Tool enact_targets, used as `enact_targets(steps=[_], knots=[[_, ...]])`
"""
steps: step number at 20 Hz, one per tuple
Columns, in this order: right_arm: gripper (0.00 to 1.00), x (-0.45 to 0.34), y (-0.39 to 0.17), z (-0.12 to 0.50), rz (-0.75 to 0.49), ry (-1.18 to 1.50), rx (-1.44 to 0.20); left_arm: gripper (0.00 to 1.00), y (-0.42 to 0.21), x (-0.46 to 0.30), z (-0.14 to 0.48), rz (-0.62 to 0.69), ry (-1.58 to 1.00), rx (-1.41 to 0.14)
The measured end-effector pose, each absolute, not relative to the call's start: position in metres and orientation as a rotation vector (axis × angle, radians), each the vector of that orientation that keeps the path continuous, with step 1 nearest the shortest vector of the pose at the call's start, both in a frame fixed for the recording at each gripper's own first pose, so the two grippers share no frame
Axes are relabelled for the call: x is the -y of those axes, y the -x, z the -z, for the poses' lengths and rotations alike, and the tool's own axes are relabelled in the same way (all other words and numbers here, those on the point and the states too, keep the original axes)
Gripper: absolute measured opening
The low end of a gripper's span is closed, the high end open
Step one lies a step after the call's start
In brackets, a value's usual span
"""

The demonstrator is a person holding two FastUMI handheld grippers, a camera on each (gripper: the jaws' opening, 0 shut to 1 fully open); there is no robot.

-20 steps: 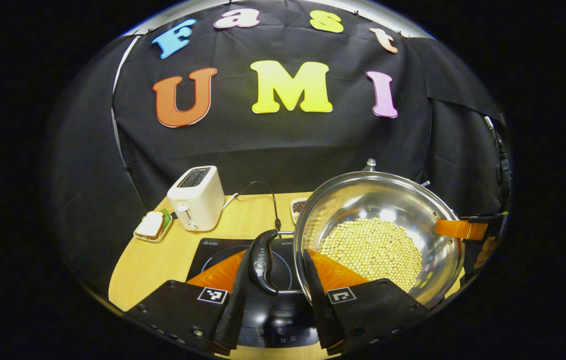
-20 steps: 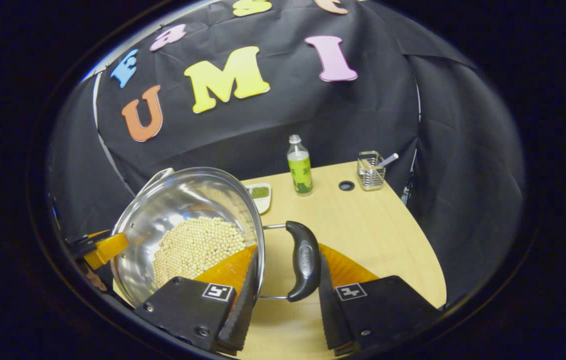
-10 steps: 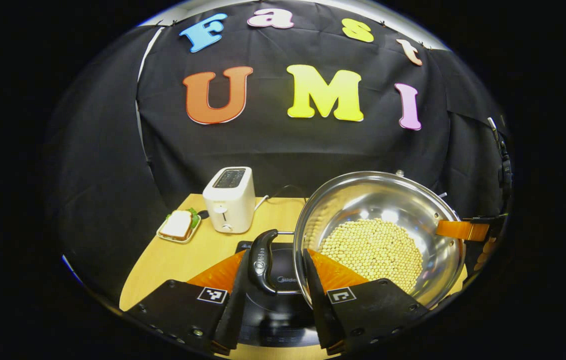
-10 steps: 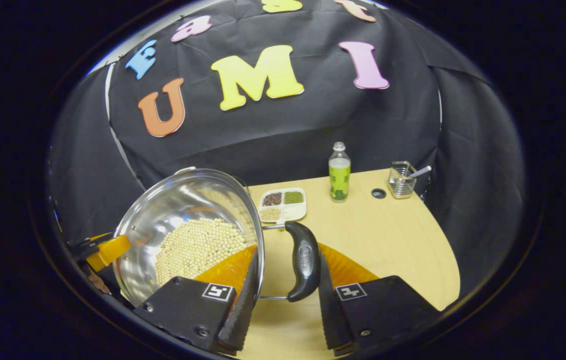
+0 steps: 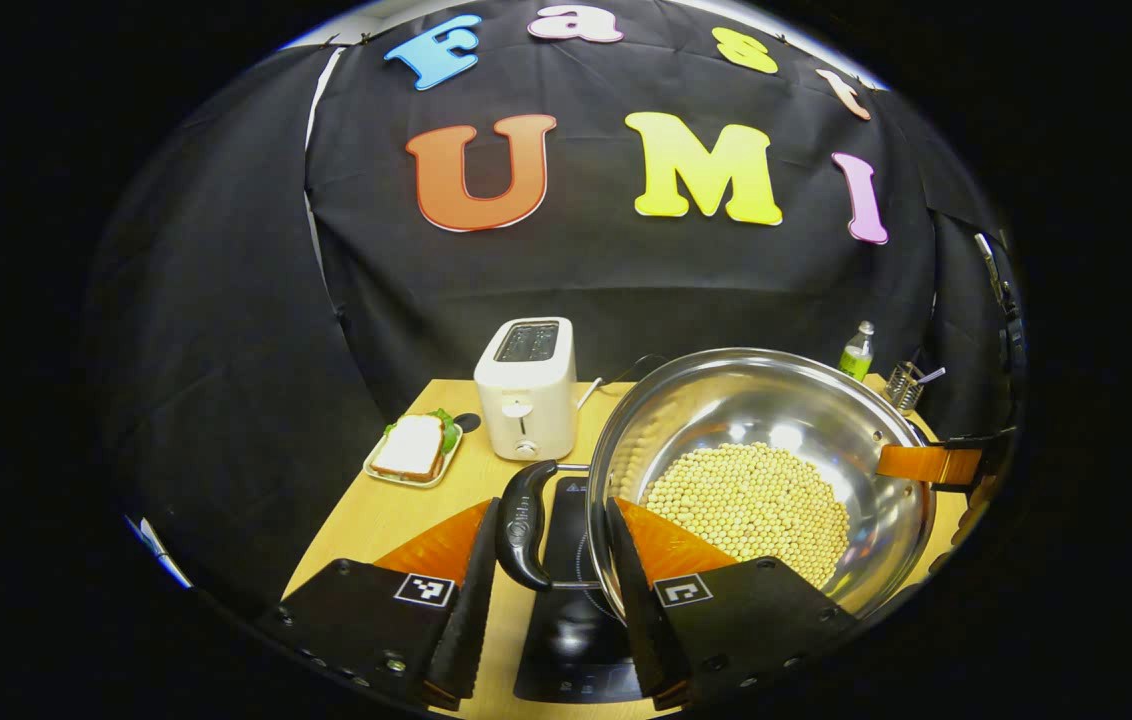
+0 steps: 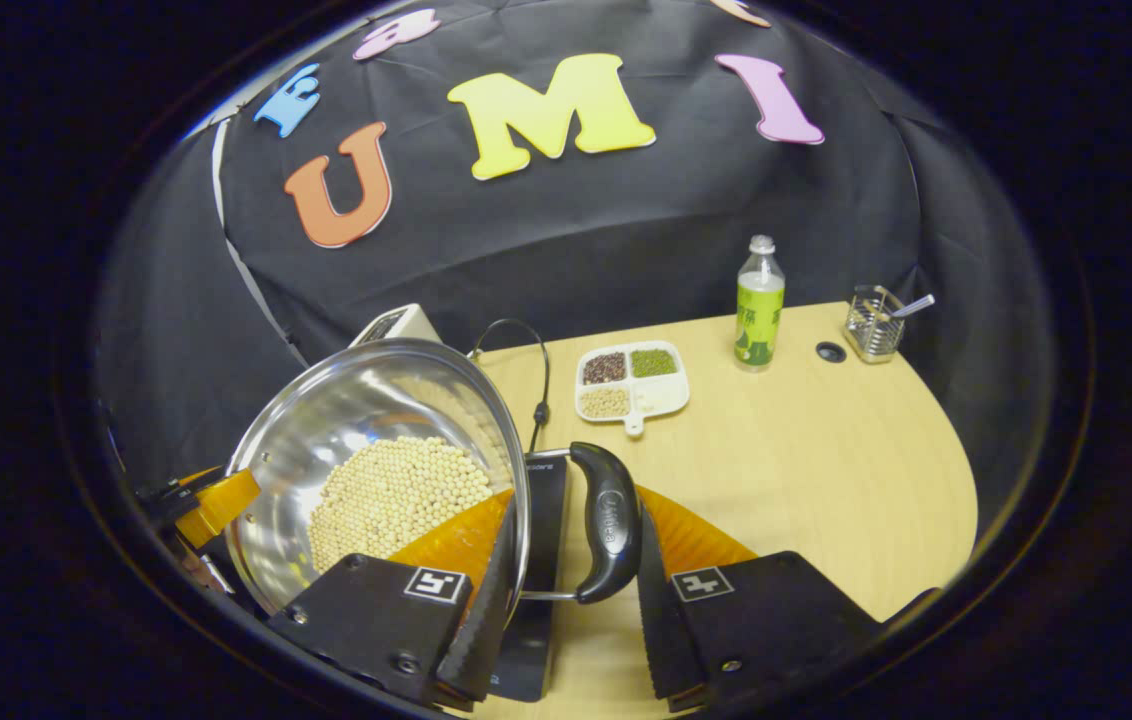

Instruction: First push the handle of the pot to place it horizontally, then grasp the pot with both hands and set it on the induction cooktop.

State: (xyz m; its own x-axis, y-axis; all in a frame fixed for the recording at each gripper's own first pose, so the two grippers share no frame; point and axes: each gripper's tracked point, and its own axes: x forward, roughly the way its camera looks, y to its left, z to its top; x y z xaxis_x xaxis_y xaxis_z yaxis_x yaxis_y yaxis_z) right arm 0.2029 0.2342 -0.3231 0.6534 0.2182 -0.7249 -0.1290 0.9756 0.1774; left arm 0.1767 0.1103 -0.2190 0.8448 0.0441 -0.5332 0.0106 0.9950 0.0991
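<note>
above the wooden table the steel pot hangs in the air, half full of pale round beans, carried between both tools. the left gripper has its two fingers set either side of the pot's rim and its left handle; the handle sits in the gap close to the outer finger, but whether both fingers press on it cannot be told. the right gripper straddles the opposite rim and the right handle the same way, that handle lying against the outer finger, and a firm clamp cannot be judged there either. each black handle carries a small oval badge with lettering too small to read.

under the pot lies the black induction cooktop, its near edge printed with tiny white marks that cannot be made out. each gripper body wears a square black-and-white tag.

the left gripper view takes in a white toaster and a sandwich on a small tray at the table's far left, with the other gripper at the pot's far rim. the right gripper view takes in a divided dish of grains, a bottle with a green label, unreadable, a wire holder with a utensil in it, a black cable and a round hole in the tabletop.
</note>
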Motion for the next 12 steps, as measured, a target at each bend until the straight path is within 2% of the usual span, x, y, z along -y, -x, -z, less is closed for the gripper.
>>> enact_targets(steps=[12], knots=[[0.6, -0.263, -0.221, 0.401, -0.175, -0.043, -0.896, 0.58, -0.2, -0.142, 0.305, -0.045, -0.027, -0.684]])
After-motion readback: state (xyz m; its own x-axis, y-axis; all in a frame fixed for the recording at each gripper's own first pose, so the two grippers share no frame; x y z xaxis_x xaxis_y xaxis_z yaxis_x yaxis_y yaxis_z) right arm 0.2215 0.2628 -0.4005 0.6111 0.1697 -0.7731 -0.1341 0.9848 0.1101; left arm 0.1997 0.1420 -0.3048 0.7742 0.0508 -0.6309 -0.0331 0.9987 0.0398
